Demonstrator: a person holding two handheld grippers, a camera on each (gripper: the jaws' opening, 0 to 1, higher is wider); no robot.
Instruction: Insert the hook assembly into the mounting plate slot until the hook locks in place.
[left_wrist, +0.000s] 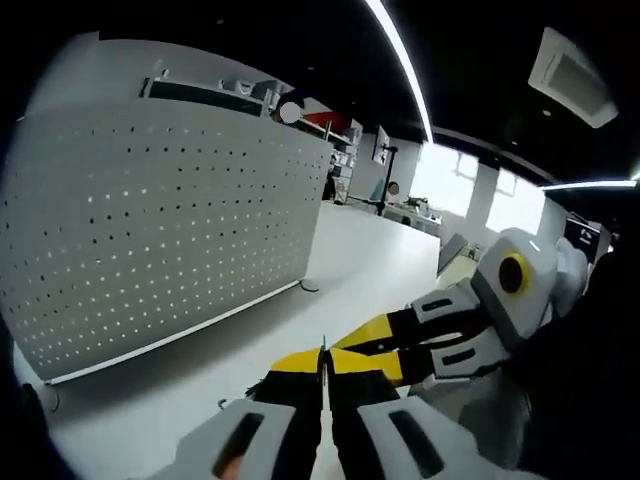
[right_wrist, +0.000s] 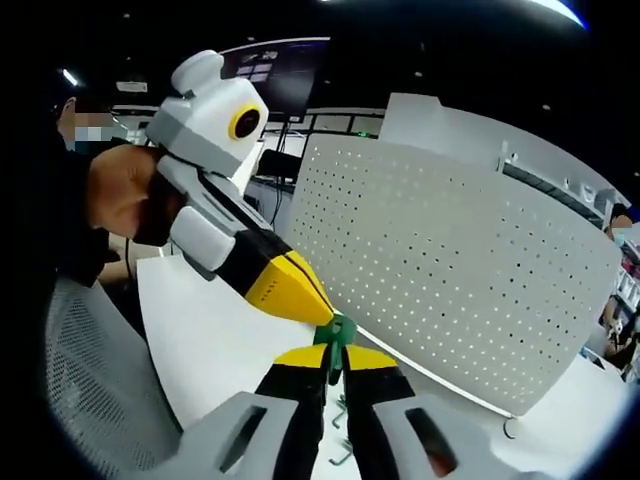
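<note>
In the right gripper view, my right gripper (right_wrist: 335, 362) is shut on the hook assembly (right_wrist: 341, 334), a green plastic piece with a thin wire hook (right_wrist: 345, 425) hanging below between the jaws. My left gripper (right_wrist: 322, 316) comes in from the upper left, jaws together, and its yellow tips pinch the top of the green piece. In the left gripper view, my left gripper (left_wrist: 323, 358) is closed with only a thin sliver at its tips, and the right gripper (left_wrist: 352, 342) meets it from the right. The white perforated mounting plate (left_wrist: 170, 230) (right_wrist: 450, 270) stands upright on the table, apart from both grippers.
The white table (left_wrist: 360, 260) (right_wrist: 200, 340) runs under and past the plate. A grey mesh chair back (right_wrist: 90, 380) is at the left, and a person's hand (right_wrist: 120, 190) holds the left gripper. Shelves and equipment (left_wrist: 340, 150) stand beyond the plate.
</note>
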